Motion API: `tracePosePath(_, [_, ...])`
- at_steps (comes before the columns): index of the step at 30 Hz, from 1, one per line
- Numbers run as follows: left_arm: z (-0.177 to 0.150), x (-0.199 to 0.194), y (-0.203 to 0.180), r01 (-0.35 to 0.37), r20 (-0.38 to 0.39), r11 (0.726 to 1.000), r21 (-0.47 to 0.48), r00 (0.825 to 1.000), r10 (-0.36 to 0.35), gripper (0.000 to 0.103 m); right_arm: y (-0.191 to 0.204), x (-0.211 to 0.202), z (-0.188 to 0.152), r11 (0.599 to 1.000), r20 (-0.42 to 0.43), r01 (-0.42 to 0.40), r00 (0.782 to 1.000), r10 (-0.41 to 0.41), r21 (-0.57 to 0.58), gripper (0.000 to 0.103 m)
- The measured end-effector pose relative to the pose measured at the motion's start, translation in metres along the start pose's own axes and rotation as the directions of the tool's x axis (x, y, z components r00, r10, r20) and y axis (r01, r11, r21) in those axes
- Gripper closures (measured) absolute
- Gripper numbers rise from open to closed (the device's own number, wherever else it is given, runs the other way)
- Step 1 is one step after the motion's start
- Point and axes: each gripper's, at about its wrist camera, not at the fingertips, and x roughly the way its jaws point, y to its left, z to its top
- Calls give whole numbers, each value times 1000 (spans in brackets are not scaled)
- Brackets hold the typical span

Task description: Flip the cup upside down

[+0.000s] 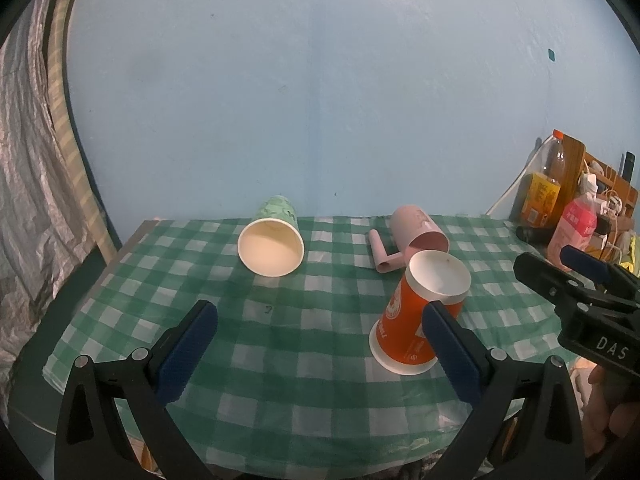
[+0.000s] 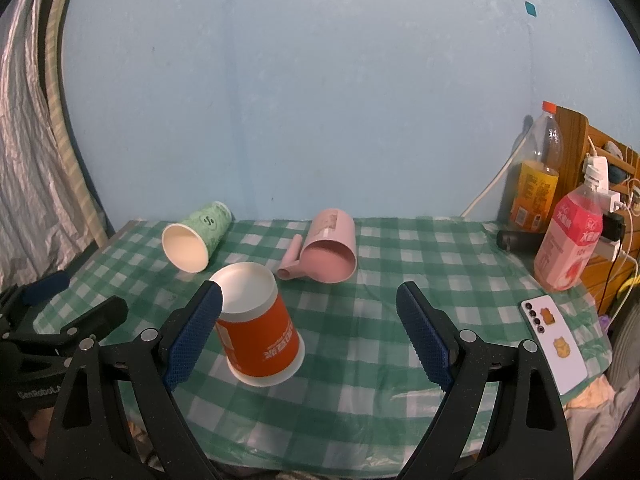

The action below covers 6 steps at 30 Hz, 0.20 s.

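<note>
An orange paper cup stands upside down on the green checked cloth, rim down, white base up. A green paper cup lies on its side at the back left, mouth toward me. A pink mug with a handle lies on its side behind the orange cup. My left gripper is open and empty, its right finger in front of the orange cup. My right gripper is open and empty, its left finger beside the orange cup.
Two drink bottles, one orange and one pink, stand at the back right by a wooden rack with cables. A white phone lies at the right edge. A blue wall is behind; a curtain hangs left.
</note>
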Motion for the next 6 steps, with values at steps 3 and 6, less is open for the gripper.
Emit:
tracePosePath(3, [-1, 0, 0, 8, 4, 1000, 7, 1000, -8, 0, 0, 0, 0, 1000, -1, 0, 1000, 0, -1, 15])
tracePosePath(6, [-1, 1, 0, 5, 3, 1000, 10, 1000, -5, 0, 1, 2, -1, 1000, -6, -2, 1000, 2, -4, 15])
